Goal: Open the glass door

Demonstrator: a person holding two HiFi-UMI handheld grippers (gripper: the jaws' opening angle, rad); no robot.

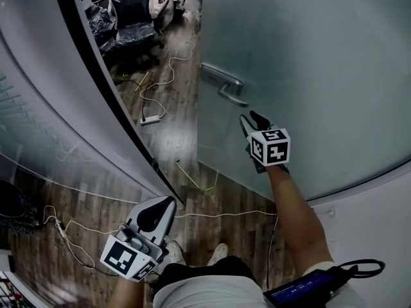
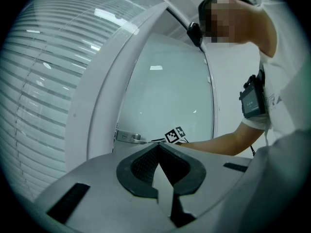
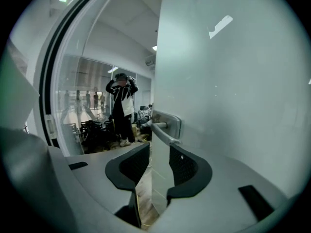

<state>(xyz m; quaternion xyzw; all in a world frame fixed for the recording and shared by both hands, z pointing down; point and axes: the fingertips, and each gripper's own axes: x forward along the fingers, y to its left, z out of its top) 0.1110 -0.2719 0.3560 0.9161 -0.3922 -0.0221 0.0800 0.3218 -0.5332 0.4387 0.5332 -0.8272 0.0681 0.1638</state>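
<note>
The frosted glass door (image 1: 308, 56) stands ajar, and its metal lever handle (image 1: 225, 85) sits near its left edge. My right gripper (image 1: 252, 119) is just below and to the right of that handle, close to the glass, with its jaws open. In the right gripper view the handle (image 3: 163, 130) lies a little ahead of the right gripper (image 3: 159, 152), the door's edge shows through the gap, and the pads press on nothing. My left gripper (image 1: 166, 204) hangs low at the left by the door frame, shut and empty (image 2: 159, 145). The handle (image 2: 129, 137) is in the left gripper view too.
A black-edged glass wall (image 1: 109, 95) runs along the left of the gap. Beyond it are plastic-wrapped office chairs (image 1: 131, 11), with cables and a power strip (image 1: 149, 120) on the wooden floor. A person (image 3: 121, 108) stands farther inside. A cabled device (image 1: 302, 287) hangs at my waist.
</note>
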